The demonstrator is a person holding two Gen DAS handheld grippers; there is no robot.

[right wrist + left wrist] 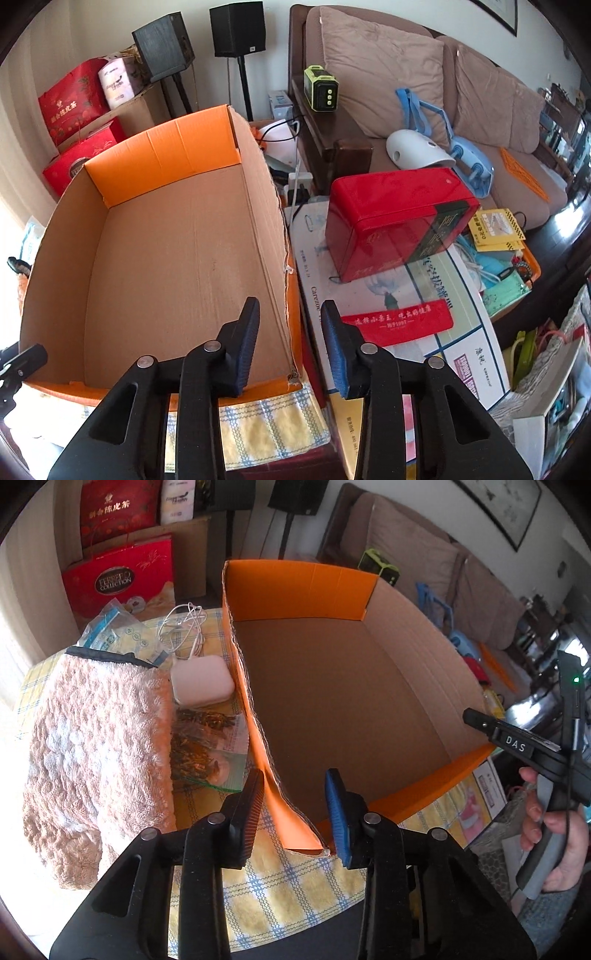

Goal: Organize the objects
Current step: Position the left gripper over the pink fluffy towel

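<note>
Checked yellow tablecloth (295,882) bears the cardboard box (343,698), each part-open claw straddling a wall ungripped.

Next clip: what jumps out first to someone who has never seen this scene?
The big open cardboard box with orange outer walls fills the middle and is empty inside. In the left wrist view, a fluffy pinkish-beige towel lies left of it on the yellow checked cloth. In the right wrist view, a glossy red rectangular tin sits to the box's right on a white printed carton.
</note>
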